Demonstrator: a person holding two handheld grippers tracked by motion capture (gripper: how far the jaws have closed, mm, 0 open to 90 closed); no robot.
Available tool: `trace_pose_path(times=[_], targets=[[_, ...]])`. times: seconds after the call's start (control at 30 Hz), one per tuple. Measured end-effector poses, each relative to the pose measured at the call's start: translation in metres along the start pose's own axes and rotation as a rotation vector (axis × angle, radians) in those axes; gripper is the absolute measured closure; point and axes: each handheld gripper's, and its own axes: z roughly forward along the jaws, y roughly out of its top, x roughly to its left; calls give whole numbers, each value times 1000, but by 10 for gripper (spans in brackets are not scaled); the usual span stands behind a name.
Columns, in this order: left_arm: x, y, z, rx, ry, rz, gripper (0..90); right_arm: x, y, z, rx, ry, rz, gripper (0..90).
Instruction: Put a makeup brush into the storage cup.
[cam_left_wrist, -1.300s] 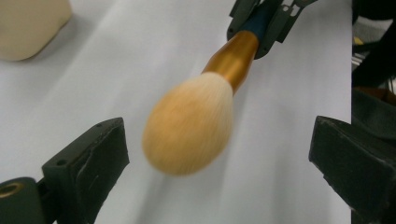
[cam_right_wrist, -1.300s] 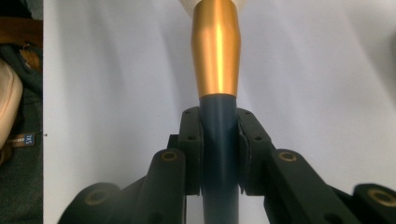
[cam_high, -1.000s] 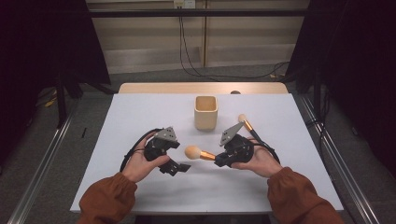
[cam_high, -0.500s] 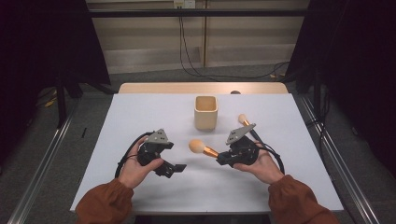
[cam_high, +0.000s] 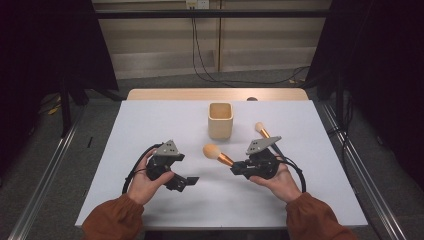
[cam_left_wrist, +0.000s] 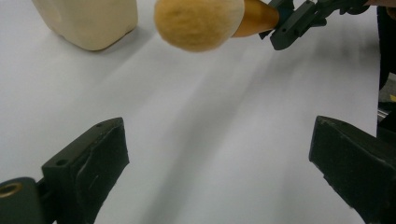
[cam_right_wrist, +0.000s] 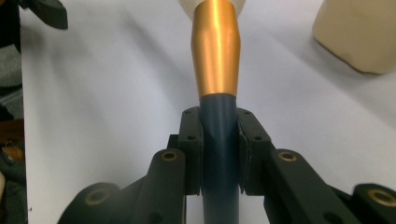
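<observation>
My right gripper (cam_high: 236, 170) (cam_right_wrist: 219, 116) is shut on the dark blue handle (cam_right_wrist: 219, 140) of a makeup brush. Its gold ferrule (cam_right_wrist: 217, 51) and fluffy tan head (cam_high: 212, 150) (cam_left_wrist: 198, 21) point left toward the table's middle, lifted off the white table (cam_high: 150, 125). To the left, my left gripper (cam_high: 182, 179) (cam_left_wrist: 219, 126) stands open and wide with nothing between its jaws, a short way from the brush head. A second brush (cam_high: 261, 129) lies on the table behind the right gripper. A cream square cup (cam_high: 220, 120) (cam_left_wrist: 88, 23) (cam_right_wrist: 359, 32) stands upright farther back.
The white sheet covers a wooden table whose bare far edge (cam_high: 215, 94) shows behind the cup. Metal rails (cam_high: 45, 185) run along both sides on the floor, and cables (cam_high: 200, 55) hang at the back wall.
My left gripper has drawn back to the left, away from the brush head. The right gripper has shifted slightly right with the brush, whose head now sits a little nearer the cup.
</observation>
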Motion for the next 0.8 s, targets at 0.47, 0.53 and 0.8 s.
trace_pose_path(times=[0.47,0.53,0.8], targets=[[-2,-3,-2,-44,13,-2,44,2,-7,-5,-128,8,45,753],[-2,-3,-2,-51,13,-2,44,2,-7,-7,-156,19,44,753],[-3,-3,-2,-86,3,-21,44,7,-7,-7,-217,16,26,753]])
